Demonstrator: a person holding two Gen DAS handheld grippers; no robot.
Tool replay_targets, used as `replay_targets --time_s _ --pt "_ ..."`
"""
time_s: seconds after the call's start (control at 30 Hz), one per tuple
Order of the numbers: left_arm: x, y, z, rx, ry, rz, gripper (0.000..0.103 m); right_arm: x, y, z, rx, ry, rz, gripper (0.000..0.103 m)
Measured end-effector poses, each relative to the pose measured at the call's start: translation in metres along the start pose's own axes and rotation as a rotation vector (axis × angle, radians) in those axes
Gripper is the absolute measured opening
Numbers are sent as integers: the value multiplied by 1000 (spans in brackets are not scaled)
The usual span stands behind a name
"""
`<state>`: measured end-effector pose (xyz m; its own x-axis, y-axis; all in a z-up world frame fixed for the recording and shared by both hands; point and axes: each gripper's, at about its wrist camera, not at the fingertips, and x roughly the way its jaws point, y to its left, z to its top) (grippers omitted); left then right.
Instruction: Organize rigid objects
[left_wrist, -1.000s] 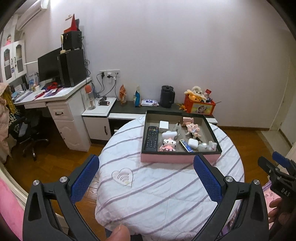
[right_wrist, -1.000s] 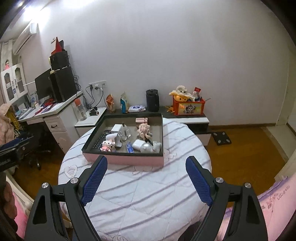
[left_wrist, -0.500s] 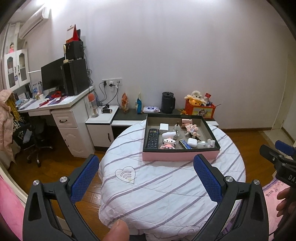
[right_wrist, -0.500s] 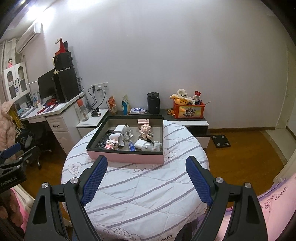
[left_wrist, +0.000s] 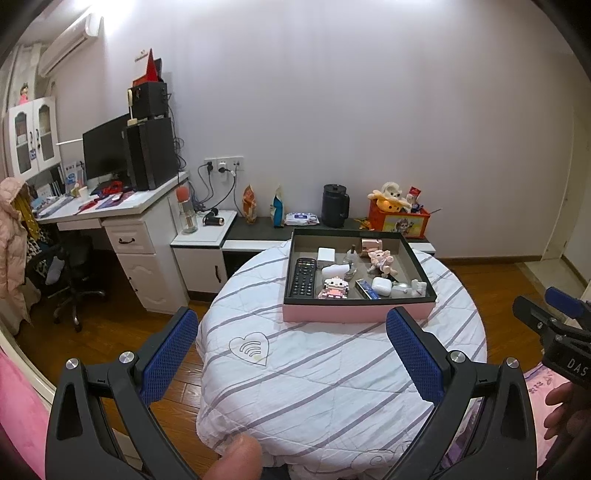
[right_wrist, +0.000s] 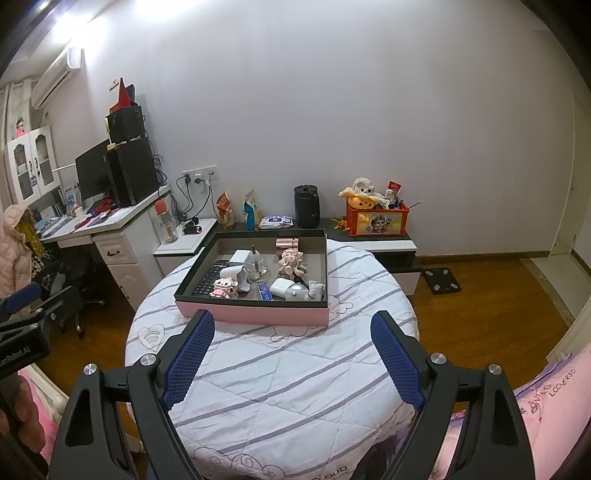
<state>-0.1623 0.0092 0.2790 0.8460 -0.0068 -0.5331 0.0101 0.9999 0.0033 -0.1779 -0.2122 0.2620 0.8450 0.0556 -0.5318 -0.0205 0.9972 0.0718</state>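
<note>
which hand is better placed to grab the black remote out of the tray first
Left, probably. The remote lies along the tray's left side, nearer the left gripper, whose open, empty fingers frame the tray's left part. The right gripper is equally open but sits further right.

Over the last second both views drew back from the counter (left_wrist: 332, 387). In the left wrist view the tray (left_wrist: 354, 315) shrank and slid up and rightward, more floor and desk (left_wrist: 122, 206) came into sight, and the right hand-held gripper (left_wrist: 554, 314) at the right edge sat a little lower. In the right wrist view the tray (right_wrist: 255, 314) also receded, and the left hand-held gripper (right_wrist: 26, 306) rose at the left edge.
</note>
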Motion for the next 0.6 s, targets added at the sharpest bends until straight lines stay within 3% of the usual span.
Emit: replay_targets --time_s 0.6 --pt "2 -1 2 2 14 1 103 5 -4 2 1 14 -1 88"
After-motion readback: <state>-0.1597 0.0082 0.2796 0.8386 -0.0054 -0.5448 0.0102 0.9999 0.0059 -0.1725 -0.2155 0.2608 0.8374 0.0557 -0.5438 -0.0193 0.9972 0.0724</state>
